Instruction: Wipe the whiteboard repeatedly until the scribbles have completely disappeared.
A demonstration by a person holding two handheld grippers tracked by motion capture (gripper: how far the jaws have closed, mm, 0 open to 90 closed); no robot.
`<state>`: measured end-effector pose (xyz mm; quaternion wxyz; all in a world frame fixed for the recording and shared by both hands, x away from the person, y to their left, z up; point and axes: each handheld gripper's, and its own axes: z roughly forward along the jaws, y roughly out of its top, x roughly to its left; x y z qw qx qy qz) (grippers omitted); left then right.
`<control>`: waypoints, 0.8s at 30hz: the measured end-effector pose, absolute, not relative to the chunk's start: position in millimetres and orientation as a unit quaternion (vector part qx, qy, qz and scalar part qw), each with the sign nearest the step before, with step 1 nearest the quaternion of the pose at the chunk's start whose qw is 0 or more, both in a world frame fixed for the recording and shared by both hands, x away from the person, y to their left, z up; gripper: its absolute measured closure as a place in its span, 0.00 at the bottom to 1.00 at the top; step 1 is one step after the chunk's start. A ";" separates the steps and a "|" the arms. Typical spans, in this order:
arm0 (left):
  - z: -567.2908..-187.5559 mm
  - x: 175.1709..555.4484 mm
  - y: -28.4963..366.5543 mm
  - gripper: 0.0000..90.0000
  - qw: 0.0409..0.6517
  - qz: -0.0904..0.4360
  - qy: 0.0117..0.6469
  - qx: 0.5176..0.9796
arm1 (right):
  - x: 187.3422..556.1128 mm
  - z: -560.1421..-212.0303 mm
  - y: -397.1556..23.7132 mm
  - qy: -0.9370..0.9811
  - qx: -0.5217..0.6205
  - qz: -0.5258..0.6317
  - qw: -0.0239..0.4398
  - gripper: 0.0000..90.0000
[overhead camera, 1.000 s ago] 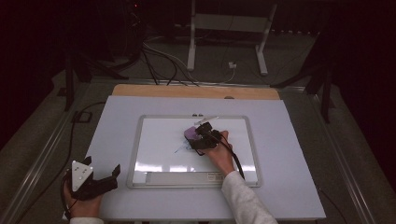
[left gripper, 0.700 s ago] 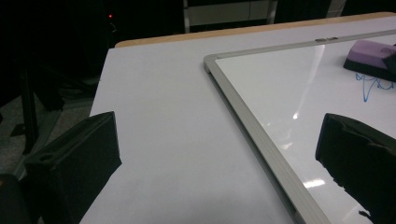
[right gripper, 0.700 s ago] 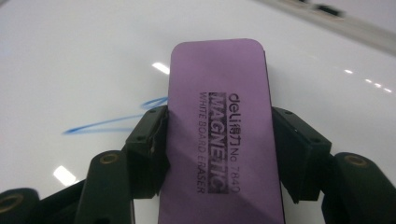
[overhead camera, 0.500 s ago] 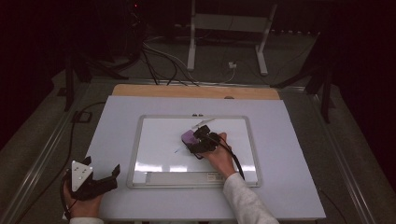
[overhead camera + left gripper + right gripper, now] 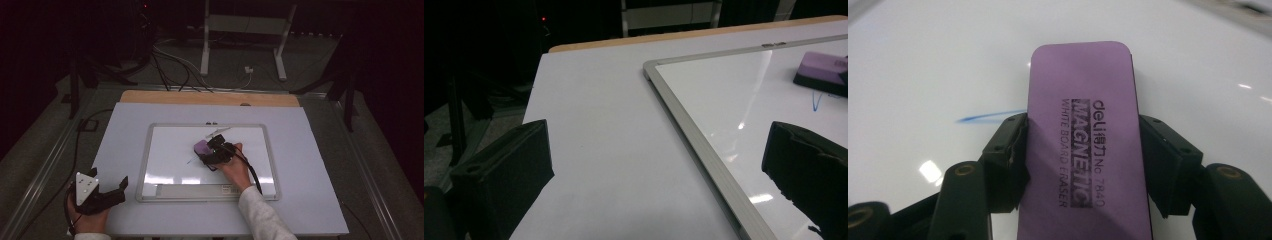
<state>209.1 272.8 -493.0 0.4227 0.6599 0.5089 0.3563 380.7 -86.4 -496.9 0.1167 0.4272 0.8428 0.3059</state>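
Whiteboard (image 5: 170,150) on pale table (image 5: 310,200), dark room

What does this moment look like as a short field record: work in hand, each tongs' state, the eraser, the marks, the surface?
work: wiping a whiteboard with a purple eraser
right tongs: shut on the eraser's long sides, eraser flat on the board
left tongs: open, holding nothing, at the table's near left corner, off the board
marks: a blue stroke beside the eraser
eraser print: reads "MAGNETIC WHITE BOARD ERASER"
surface: board lies flat on a pale table top
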 end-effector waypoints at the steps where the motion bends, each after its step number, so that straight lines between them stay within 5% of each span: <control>1: -493.1 209.1 272.9 0.01 0.423 0.356 0.509 0.660 | 382.9 -497.3 -89.1 0.834 0.443 0.307 0.117 0.46; 24: -492.4 207.3 272.7 0.01 0.423 0.359 0.508 0.659 | 373.1 -497.3 -79.1 0.833 0.444 0.306 0.123 0.46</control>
